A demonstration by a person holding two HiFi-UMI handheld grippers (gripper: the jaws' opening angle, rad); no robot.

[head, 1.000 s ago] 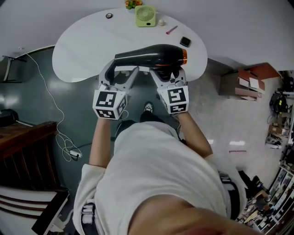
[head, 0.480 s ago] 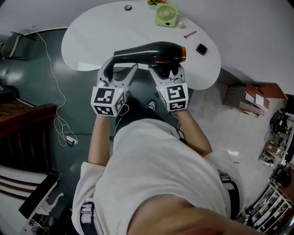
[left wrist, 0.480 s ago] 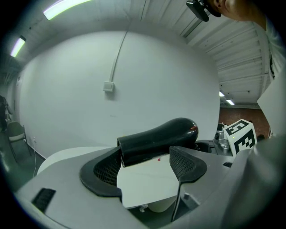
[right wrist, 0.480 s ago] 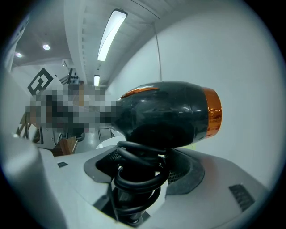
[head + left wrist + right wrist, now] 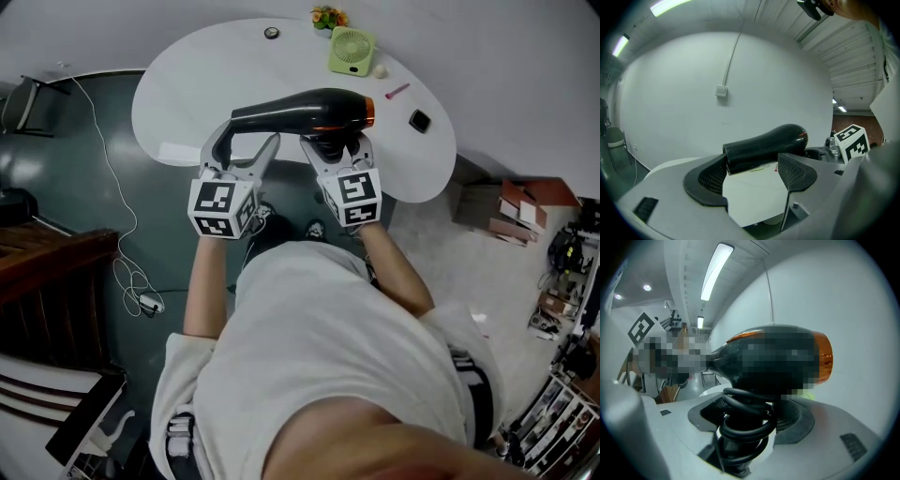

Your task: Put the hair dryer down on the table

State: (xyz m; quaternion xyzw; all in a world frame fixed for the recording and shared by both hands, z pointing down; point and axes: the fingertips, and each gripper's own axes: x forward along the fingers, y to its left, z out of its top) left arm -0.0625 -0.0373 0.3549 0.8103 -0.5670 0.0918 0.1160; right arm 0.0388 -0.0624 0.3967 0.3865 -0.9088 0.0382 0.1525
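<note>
Between right gripper (image 5: 334, 147) jaws: hair dryer (image 5: 305, 110) handle, clamped | left gripper (image 5: 246, 152): jaws apart beneath barrel | both at table (image 5: 187, 94) edge.

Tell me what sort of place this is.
Probably a lab or workshop room rather than a home. A bare white table holds only a small green fan and a few oddments, stacked boxes sit on the floor, and a ceiling strip light runs overhead.

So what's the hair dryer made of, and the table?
The hair dryer looks like glossy black plastic, since light glints off it; its orange end seems plastic too. The table has a smooth white top, maybe laminate; can't tell for sure.
</note>
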